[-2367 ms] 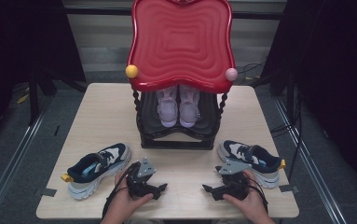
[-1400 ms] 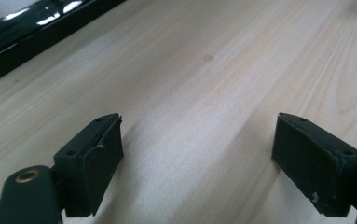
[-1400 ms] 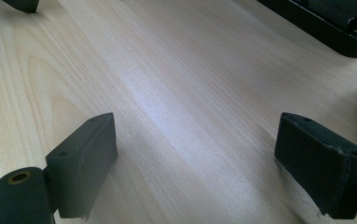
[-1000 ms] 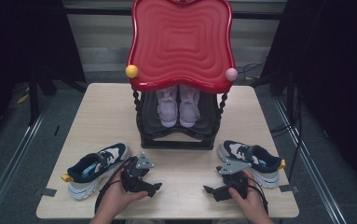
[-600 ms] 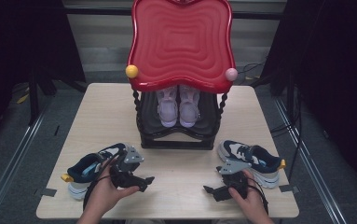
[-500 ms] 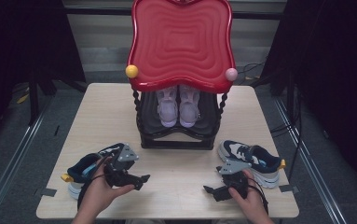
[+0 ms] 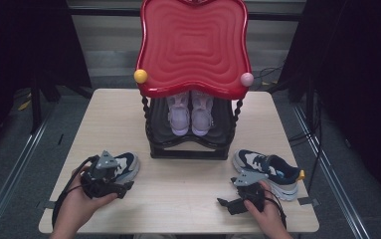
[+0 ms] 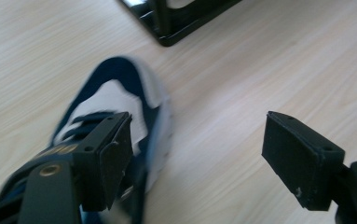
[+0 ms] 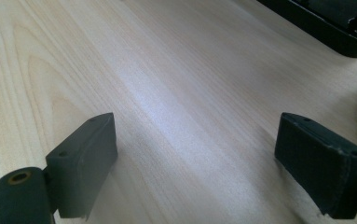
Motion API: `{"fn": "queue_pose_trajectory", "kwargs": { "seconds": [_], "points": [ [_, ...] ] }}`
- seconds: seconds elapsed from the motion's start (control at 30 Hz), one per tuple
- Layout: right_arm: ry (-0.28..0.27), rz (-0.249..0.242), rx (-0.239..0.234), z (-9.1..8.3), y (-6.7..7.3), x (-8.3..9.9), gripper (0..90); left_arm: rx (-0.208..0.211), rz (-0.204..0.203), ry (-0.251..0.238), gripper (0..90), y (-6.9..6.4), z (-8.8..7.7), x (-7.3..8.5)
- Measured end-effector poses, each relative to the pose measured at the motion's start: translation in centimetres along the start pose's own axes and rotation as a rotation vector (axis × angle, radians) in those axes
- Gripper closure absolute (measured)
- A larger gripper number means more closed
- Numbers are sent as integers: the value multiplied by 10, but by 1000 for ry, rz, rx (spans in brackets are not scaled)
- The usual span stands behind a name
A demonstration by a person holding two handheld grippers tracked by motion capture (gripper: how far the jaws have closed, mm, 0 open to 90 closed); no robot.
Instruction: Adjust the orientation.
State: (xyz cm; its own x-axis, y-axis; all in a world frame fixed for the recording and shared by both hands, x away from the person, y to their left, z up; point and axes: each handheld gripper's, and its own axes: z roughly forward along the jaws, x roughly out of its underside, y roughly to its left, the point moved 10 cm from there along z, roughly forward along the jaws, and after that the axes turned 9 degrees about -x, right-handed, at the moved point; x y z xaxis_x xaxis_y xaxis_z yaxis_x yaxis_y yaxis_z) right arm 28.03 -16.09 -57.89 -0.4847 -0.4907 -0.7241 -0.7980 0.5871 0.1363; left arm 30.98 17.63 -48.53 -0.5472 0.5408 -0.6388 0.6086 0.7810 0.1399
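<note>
Light wooden table, square-topped, dark curtains around it. At its far middle stands a black two-tier shoe rack with twisted posts and a glossy red wavy-edged top; a yellow ball and a pink ball sit at the front corners of that top.

On the rack's shelf, a pair of pale lilac-and-white trainers sits side by side, toes toward the person. That pair looks already stowed.

Two navy-and-white trainers are not yet on the rack. The left navy-and-white trainer lies on the table near the rack's left front corner, with the hand and tool over its near end. The right navy-and-white trainer, with a small yellow tab at the heel, lies near the rack's right front corner, untouched.

Left gripper: hovering over the left trainer. In the left gripper view its jaws have just been closing somewhat but stand well apart; one pad is above the laces, the other over bare wood. Nothing gripped yet.

Right gripper: low over the table just beside the right trainer, jaws wide, bare wood between them in the right gripper view, holding nothing.

Judgement: early-to-middle stage. One pair shelved; both navy shoes remain to be grasped, lifted and placed.
</note>
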Motion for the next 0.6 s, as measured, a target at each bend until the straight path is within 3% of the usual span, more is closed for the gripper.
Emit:
{"fn": "queue_pose_trajectory", "kwargs": {
  "seconds": [0.07,0.13,0.2,0.4,0.5,0.6],
  "points": [
    [0,0,0,0,0,0,122,4,-22,-15,294,4,-4,0],
    [0,0,0,0,0,0,122,-27,-11,-12,276,11,-10,0],
    [0,2,0,0,0,0,122,-29,-26,-13,271,15,-14,1],
    [0,2,0,0,0,0,122,-43,-39,38,310,24,-12,21],
    [0,0,0,0,0,0,122,-67,-17,84,373,25,-1,31],
    [0,1,0,0,0,0,122,-60,-18,81,525,24,6,32]
  ]
}}
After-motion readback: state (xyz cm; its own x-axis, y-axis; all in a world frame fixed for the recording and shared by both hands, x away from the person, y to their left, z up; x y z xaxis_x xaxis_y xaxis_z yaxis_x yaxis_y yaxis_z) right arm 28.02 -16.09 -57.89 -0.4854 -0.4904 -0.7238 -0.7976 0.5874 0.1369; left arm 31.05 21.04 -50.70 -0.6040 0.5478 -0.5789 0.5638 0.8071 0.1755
